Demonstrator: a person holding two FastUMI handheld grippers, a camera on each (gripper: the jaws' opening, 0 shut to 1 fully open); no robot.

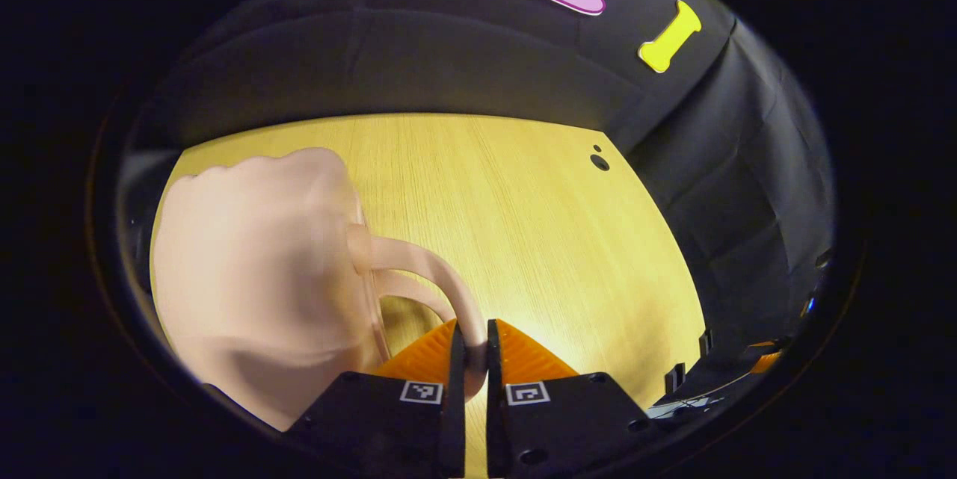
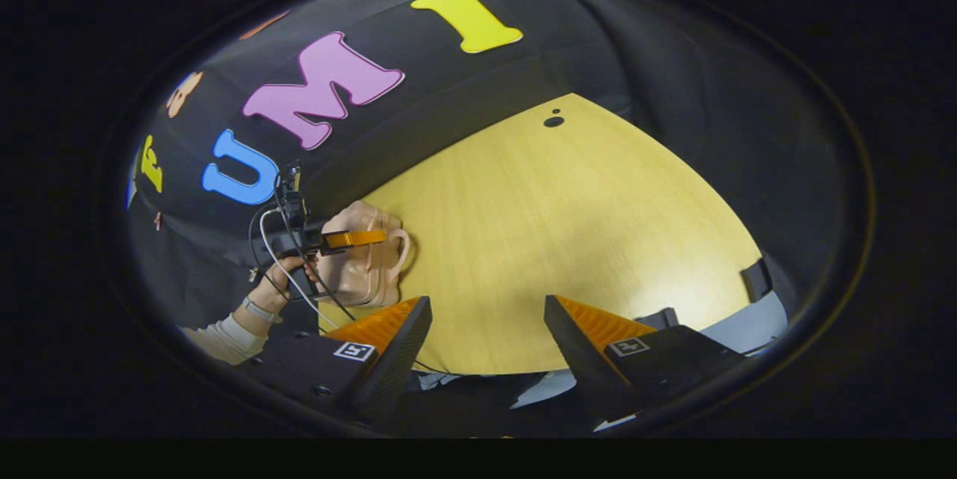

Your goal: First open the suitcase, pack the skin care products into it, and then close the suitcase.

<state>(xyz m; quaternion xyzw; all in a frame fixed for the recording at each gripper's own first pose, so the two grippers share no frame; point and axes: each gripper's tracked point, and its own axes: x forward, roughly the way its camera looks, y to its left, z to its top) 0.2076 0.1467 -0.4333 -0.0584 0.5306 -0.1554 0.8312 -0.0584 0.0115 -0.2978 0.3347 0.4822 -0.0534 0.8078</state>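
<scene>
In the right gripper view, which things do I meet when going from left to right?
Sleeve → hand holding the left gripper → pink suitcase → bare wooden table.

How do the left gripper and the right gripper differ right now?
The left gripper is shut, both fingers pressing on the pink suitcase's handle; the right gripper is open, with nothing between its fingers. The left gripper is at the pink suitcase; the right gripper points across bare wooden table, apart from the suitcase. Both are over the same table.
</scene>
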